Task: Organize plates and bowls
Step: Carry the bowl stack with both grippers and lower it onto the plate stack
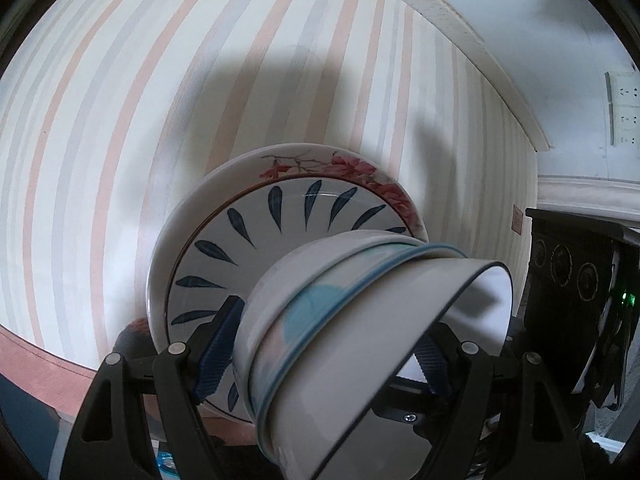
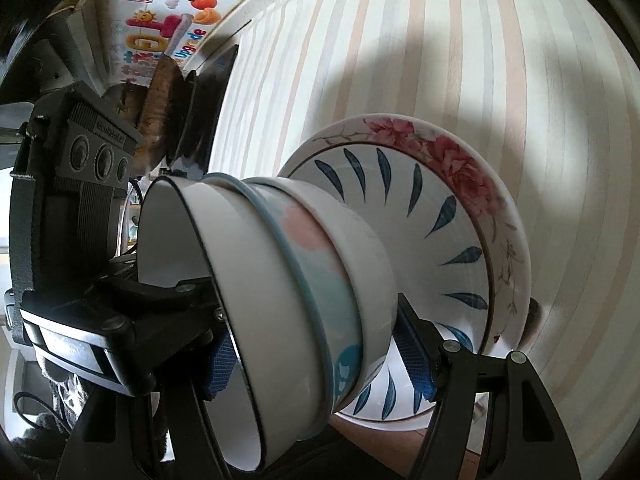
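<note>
Between the two grippers sits a stack of crockery on a striped tablecloth [image 1: 120, 120]: at the bottom a plate with red flowers on its rim [image 1: 344, 166], on it a second plate painted with dark blue leaves [image 1: 256, 236], and on that three nested bowls [image 1: 320, 320]. The top bowl is white with a thin dark rim [image 2: 192, 240], the middle one has a blue rim and pink and teal patches [image 2: 316, 264], and the lowest is plain white [image 2: 360, 240]. In both wrist views the stack looks tilted, which the slant of the cameras may account for. The left gripper [image 1: 320, 360] has its blue pads either side of the bowls, one pad [image 1: 218, 348] against the lowest bowl's wall over the leaf plate, the other [image 1: 434, 364] mostly hidden behind the top bowl; its jaws stand wide, closed on the bowls. The right gripper [image 2: 320, 364] spans the same bowls from the opposite side, one pad [image 2: 412, 356] just beside the lowest bowl, the other [image 2: 220, 368] under the top bowl's rim; whether both pads press I cannot tell for certain, though the bowls fill its gap. The left gripper's black body shows in the right wrist view, and a colourful box [image 2: 160, 32] stands beyond it.
</note>
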A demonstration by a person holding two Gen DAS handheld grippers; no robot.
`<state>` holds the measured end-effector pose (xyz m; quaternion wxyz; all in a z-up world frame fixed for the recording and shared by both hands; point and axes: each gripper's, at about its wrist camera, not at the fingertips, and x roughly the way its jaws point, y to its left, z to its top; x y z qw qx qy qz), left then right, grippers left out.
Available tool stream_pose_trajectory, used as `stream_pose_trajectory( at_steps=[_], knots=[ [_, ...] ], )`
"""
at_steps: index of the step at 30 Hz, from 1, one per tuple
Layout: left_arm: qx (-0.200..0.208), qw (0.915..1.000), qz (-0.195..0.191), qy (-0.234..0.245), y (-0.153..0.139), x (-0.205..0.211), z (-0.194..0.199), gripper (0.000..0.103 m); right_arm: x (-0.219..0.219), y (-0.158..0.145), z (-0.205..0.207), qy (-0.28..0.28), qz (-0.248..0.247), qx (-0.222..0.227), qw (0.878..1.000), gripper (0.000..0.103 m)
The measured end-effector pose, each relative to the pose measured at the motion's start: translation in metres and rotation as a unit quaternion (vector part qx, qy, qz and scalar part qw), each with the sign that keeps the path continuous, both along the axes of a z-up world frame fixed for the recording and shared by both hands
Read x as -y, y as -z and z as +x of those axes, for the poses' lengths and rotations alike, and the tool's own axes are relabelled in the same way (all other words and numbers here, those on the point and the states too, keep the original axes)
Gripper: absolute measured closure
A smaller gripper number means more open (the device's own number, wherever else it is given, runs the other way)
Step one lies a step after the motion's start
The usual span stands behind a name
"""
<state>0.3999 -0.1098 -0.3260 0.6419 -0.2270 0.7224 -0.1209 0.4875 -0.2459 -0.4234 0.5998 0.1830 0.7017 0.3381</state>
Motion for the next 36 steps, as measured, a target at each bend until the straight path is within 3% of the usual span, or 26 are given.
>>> stream_pose_trajectory(
  at_steps=[19,30,36],
  knots=[
    [-0.012,0.9996,-0.025,0.005,0.018,-0.007,0.008,0.024,0.006,0.010,-0.003,0.020,-0.025,-0.011,0.999,0.031],
    [0.009,0.9997,-0.003,0.024,0.004,-0.009,0.005,0.024,0.001,0.003,-0.011,0.023,-0.037,0.003,0.999,0.032],
    [0.040,0.9984,0.024,0.032,-0.015,-0.007,0.000,0.025,0.005,-0.001,-0.017,0.029,-0.047,0.013,0.998,0.032]
  ],
)
